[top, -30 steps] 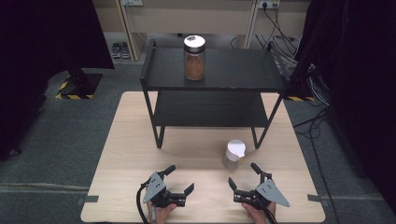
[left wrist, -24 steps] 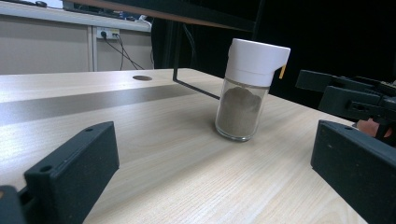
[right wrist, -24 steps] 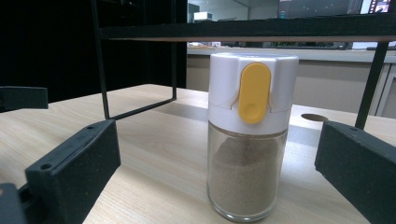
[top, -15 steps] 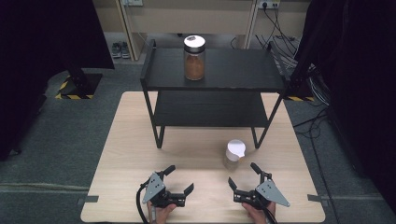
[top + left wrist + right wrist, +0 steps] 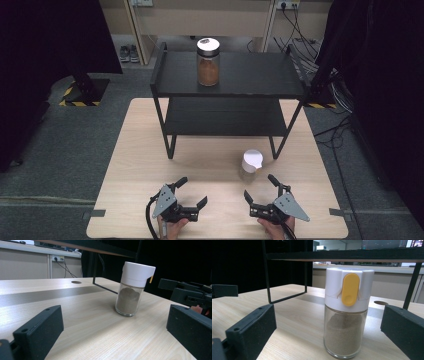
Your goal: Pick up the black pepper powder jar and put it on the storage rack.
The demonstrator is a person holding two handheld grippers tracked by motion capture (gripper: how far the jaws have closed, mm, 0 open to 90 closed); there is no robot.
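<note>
While both grippers, left (image 5: 188, 193) and right (image 5: 259, 188), stand open and empty, nothing is grasped yet. Shaker (image 5: 250, 165) waits just ahead of the right one, untouched.

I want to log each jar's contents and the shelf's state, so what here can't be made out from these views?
- Big jar on the rack: high view, label too small to read.
- Spice jar: its far side faces away; powder unnamed.
- Rack's lower shelf: back part hidden under the top shelf.
</note>
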